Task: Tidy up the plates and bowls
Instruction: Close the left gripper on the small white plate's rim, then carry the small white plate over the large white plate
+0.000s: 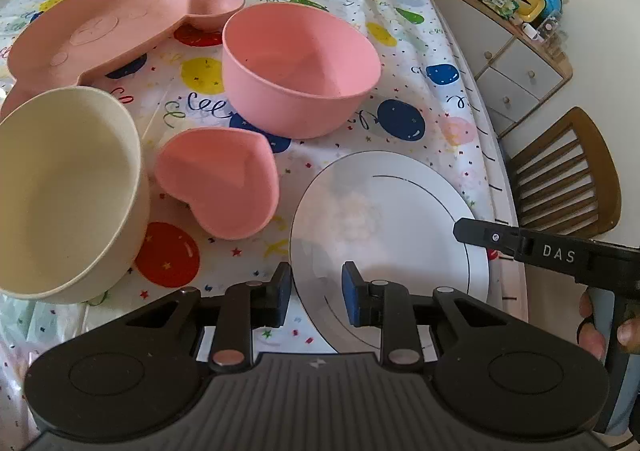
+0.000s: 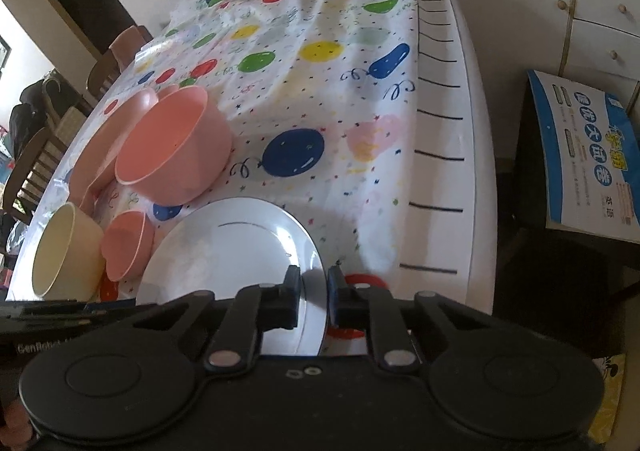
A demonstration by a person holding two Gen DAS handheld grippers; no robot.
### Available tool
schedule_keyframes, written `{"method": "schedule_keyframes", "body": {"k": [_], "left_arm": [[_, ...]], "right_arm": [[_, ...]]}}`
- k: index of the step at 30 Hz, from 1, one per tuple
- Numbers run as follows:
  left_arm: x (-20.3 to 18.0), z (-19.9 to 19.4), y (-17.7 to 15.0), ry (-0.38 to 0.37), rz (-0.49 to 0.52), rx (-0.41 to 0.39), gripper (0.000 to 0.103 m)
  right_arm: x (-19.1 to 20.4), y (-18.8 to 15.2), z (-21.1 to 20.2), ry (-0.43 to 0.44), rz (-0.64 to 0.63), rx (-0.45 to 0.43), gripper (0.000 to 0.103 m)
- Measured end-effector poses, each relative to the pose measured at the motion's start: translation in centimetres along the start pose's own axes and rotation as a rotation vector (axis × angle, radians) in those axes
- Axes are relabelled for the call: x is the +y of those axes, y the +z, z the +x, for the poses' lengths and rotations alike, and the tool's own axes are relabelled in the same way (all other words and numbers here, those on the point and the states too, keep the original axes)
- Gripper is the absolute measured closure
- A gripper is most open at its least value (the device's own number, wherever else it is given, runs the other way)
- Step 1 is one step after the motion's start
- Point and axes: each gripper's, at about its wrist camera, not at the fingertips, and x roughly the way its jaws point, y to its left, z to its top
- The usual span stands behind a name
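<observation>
Behind both claws, white plate's [image 1: 384, 219] near rim.

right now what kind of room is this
Most likely a home dining room: a table under a balloon-print tablecloth set with bowls and a white plate, wooden dining chairs, and a cluttered drawer cabinet.

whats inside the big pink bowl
Nothing: the pink bowl shows a bare inner wall and floor in the left wrist view. In the right wrist view its near wall hides part of the floor.
</observation>
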Motion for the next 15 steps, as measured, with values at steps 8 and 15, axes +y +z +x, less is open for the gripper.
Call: {"method": "schedule_keyframes", "body": {"k": [8, 15], "left_arm": [[1.3, -1.7, -1.9, -0.008, 0.009, 0.015, 0.077], [3.3, -4.1, -4.5, -0.004, 0.003, 0.031, 0.077]], "right_arm": [[1.6, -2.4, -0.9, 0.0, 0.018, 0.012, 0.091], [4.0, -4.9, -2.1, 0.007, 0.047, 0.012, 0.092]]}}
